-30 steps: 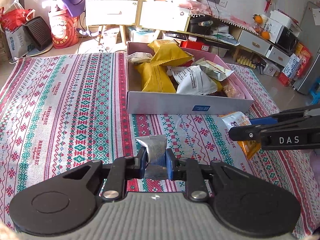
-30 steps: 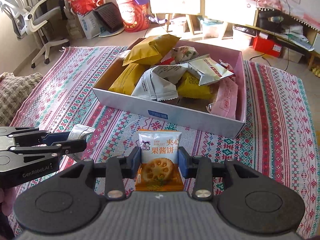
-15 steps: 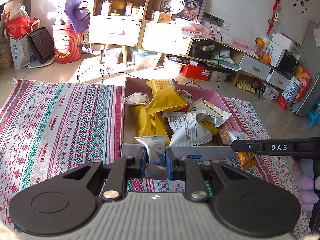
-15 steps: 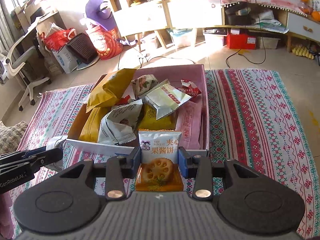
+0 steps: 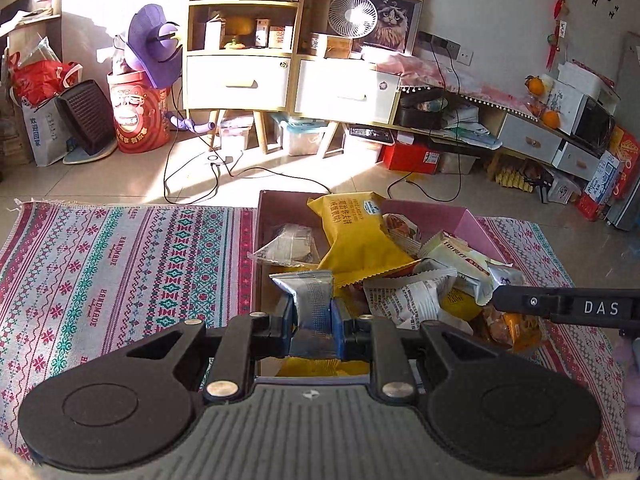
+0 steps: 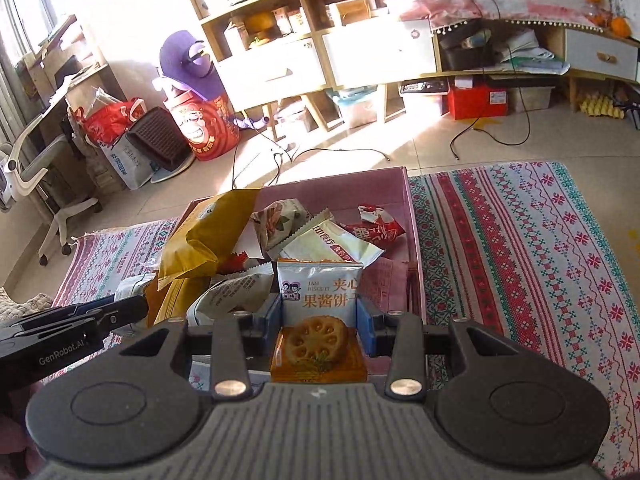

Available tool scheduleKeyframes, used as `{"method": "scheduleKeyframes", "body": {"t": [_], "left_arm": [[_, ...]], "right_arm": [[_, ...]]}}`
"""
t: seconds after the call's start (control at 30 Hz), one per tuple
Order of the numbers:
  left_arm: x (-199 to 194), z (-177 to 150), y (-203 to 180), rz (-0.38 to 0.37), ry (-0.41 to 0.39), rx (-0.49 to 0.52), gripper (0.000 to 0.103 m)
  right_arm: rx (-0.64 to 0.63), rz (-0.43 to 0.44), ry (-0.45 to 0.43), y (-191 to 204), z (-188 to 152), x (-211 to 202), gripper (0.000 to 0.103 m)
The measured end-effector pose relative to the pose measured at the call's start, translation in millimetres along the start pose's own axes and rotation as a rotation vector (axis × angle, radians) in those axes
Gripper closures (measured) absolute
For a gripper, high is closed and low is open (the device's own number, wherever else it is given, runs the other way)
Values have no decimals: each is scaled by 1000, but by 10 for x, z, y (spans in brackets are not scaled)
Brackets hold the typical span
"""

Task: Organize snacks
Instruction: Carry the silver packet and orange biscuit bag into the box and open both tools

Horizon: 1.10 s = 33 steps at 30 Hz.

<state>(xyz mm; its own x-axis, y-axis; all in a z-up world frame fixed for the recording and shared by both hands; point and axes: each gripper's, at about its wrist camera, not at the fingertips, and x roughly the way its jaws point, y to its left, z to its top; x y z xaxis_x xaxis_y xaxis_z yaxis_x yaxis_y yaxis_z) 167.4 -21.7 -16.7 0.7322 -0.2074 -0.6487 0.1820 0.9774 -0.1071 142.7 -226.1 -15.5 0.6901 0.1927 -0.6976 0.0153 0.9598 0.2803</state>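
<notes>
Packets are both over the box [image 5: 472,220] now: left gripper [image 5: 314,320] clamped on the silver pouch [image 5: 310,296], right gripper [image 6: 320,320] clamped on the biscuit pack [image 6: 318,292]. I'd drop low over the pile before letting go, away from the near edge so nothing slides onto the rug [image 5: 120,264].

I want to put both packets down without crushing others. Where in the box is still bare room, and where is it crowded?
The box is bare mainly at its back-left corner, behind the clear packet, and along the pink right wall beside the red packet. The middle is crowded: yellow bags and white wrappers overlap. The rug left of the box is free.
</notes>
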Motion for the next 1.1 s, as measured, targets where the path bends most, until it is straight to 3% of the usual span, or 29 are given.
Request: {"method": "scheduleKeyframes", "body": {"t": [0.43,0.57,0.7,0.87,0.93,1.1], "left_arm": [[96,-36,28,9,33,49,76],[96,-37,27,4,28,58,74],[86,-47,31,1,33,67,56],[50,-55,26,-31,35,75,44],[16,-57,27,-39,28,74,32],[-93,-77,30,-53,20,84,18]], "right_arm": [[-5,-35,-12,5,-17,45,67],[-12,-34,-18,36,-27,32,61],[-19,-39,-28,50,-17,-3,47],[-20,-40,-38,39,-3,-58,37],[-21,-42,-43,32,-1,-89,34],[-34,-52,-63,16,-13,-193,24]]}}
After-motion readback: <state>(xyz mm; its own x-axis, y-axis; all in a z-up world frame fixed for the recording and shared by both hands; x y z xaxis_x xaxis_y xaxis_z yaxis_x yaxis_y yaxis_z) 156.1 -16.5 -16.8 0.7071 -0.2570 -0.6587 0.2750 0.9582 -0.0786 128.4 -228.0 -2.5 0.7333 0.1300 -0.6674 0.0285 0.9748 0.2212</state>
